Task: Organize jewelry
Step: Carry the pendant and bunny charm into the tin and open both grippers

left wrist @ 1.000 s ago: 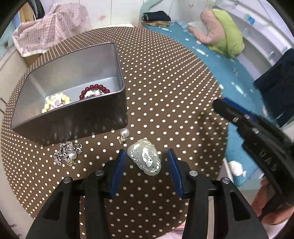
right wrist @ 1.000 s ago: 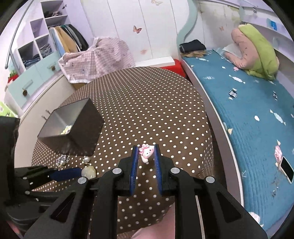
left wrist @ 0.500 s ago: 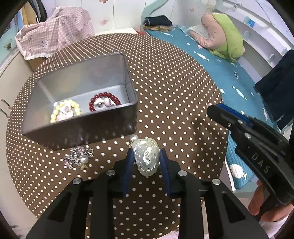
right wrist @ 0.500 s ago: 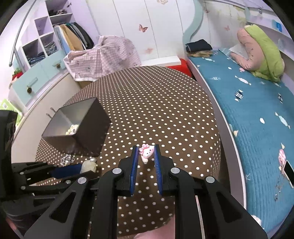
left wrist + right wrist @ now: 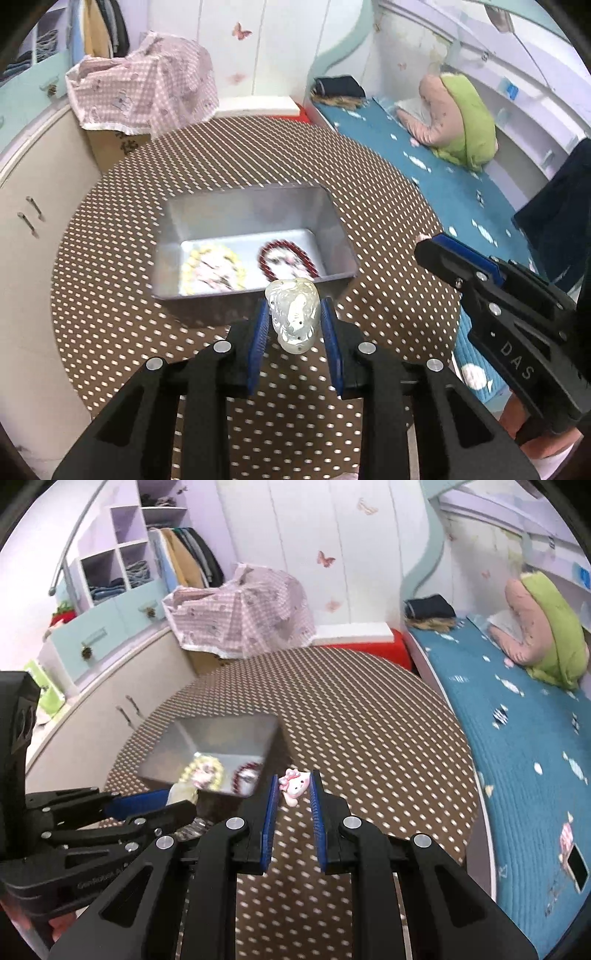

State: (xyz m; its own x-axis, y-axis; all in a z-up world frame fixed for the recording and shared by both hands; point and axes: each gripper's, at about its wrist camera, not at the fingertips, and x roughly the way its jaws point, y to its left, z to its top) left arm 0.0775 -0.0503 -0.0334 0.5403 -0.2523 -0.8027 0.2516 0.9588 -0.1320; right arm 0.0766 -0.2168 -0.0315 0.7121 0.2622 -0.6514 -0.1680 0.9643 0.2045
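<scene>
Jewelry goes in the metal tin [image 5: 334, 225], and my left gripper [image 5: 294, 325] pinches a pale carved pendant [image 5: 293, 314] above its near wall while my right gripper [image 5: 293, 794] squeezes a pink bunny charm [image 5: 294, 785], so I think both drop in next.

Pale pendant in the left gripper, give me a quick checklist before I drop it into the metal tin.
1. Grip: the left gripper is shut on the pendant, pinched between both blue fingers. Ok.
2. Position: the pendant sits at the near wall of the tin, not clearly over the opening. Not ok.
3. Landing spot: yellow bracelet and red bracelet cover much of the floor, though both are blurred. Cannot tell.
4. Right gripper holds a pink charm off to the right of the tin. Ok.
5. Height above the rim. Cannot tell.
</scene>
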